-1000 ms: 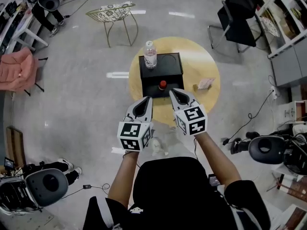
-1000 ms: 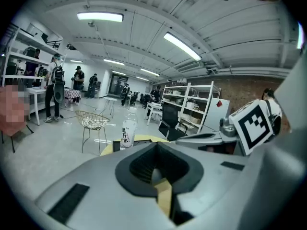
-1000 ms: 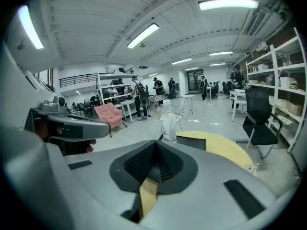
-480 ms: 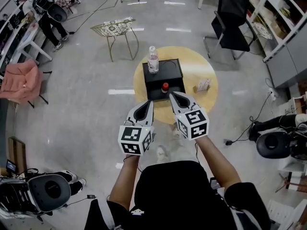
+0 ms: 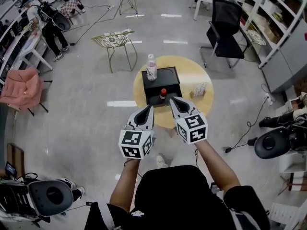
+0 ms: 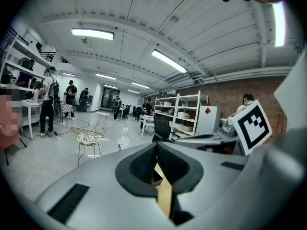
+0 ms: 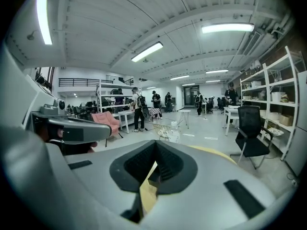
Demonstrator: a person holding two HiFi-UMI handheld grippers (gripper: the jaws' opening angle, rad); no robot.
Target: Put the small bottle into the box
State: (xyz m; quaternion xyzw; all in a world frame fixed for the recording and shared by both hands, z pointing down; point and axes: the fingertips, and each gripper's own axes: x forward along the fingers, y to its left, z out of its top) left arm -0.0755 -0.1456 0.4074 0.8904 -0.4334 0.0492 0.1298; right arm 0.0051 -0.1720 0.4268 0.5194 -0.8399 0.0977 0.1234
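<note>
- The left gripper (image 5: 147,110) and the right gripper (image 5: 174,102) are held side by side in front of the person. Both sets of jaws are pressed together with nothing between them.
- The right gripper's tip reaches further forward, so it is the nearer one to the small bottle (image 5: 163,93).
- The small bottle lies at about 11 o'clock from the right tip, near it but apart. From the left tip it sits at about 1 o'clock, somewhat further off.
- The bottle stands upright with its red cap on top, so its long axis is vertical. It is at the near edge of the black box (image 5: 161,78); whether it rests on the box's front or just before it cannot be told.
- The box sits at 12 o'clock on the round yellow table (image 5: 192,71).
- A larger clear bottle (image 5: 151,67) stands at the box's far left corner.
- The right jaws would likely have to part before closing round the bottle's sides.
</note>
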